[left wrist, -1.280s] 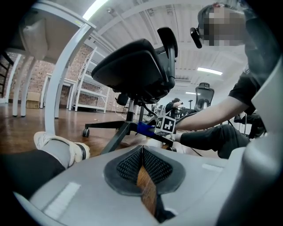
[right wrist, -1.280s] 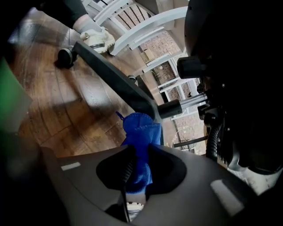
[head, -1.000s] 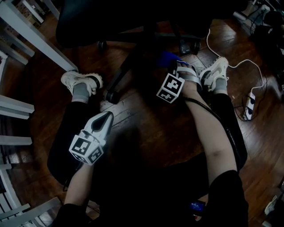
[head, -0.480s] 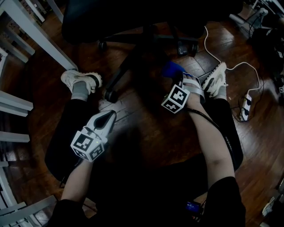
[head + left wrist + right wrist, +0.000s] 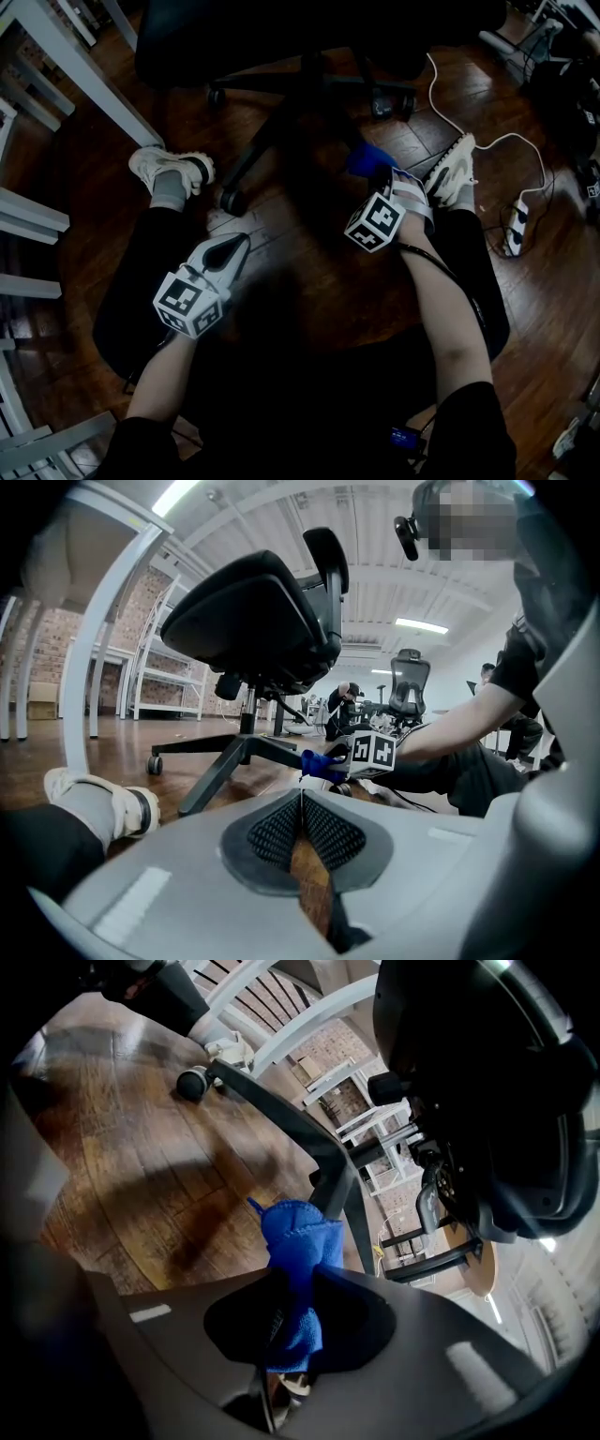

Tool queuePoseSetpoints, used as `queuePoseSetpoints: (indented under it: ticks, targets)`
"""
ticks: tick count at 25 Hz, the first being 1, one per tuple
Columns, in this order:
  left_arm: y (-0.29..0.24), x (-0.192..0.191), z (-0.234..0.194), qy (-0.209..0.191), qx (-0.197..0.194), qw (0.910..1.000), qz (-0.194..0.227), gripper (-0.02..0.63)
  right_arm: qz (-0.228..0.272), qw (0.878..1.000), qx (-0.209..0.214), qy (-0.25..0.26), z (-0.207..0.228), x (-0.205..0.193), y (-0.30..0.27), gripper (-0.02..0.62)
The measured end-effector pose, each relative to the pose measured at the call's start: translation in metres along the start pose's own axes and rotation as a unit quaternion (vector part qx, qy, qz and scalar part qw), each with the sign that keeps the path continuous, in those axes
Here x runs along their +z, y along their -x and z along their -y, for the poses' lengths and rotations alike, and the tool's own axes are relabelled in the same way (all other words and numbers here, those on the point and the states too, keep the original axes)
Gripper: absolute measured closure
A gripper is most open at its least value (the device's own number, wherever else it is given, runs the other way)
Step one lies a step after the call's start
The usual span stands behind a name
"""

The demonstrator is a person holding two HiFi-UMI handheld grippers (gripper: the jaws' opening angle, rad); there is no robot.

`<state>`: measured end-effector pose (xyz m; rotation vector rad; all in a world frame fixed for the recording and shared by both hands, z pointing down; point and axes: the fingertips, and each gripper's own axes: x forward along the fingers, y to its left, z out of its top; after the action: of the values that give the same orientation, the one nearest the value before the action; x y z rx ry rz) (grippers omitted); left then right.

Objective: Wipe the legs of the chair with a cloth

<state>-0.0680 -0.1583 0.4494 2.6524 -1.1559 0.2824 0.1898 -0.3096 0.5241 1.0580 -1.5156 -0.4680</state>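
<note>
Our right claw [image 5: 381, 180] is clamped on the blue cloth [image 5: 298, 1241], and only a short tuft sticks out past its tips. In the head view the cloth sits at 1 o'clock, close to a chair leg [image 5: 281, 1119]; we cannot tell whether it touches.

With so little cloth showing, we judge that a hard stroke could rub the claw's own plastic on the leg or drag the cloth out of the grip. The chair [image 5: 262, 621] stands on wheels and nothing steadies it, so a push along a leg may roll or spin it away from us. Our left claw [image 5: 302, 806] is closed with nothing in it and hangs at 7 o'clock, well apart from the chair, so it gives no help.

A white cable [image 5: 436, 98] runs over the floor [image 5: 309, 272] at 2 o'clock to a power strip [image 5: 513, 239] at 3 o'clock, beyond our right shoe [image 5: 450, 173]; a rolling wheel could catch it. Our left shoe [image 5: 169, 169] lies at 10 o'clock, near the wheel [image 5: 231, 202] of the closest leg. A white frame [image 5: 84, 80] hems in that side from 9 to 11 o'clock. The seat overhangs and shades the far legs at 12 o'clock, so reaching them means going under it.
</note>
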Motion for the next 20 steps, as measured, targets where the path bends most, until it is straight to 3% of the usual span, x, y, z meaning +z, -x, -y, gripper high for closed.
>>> queuePoseSetpoints:
  ticks: [20]
  targets:
    - [0.002,-0.003,0.008,-0.011,-0.009,0.9999,-0.006,0.601,0.001,1.0,0.026,-0.017,-0.039,-0.018,0.02,0.514]
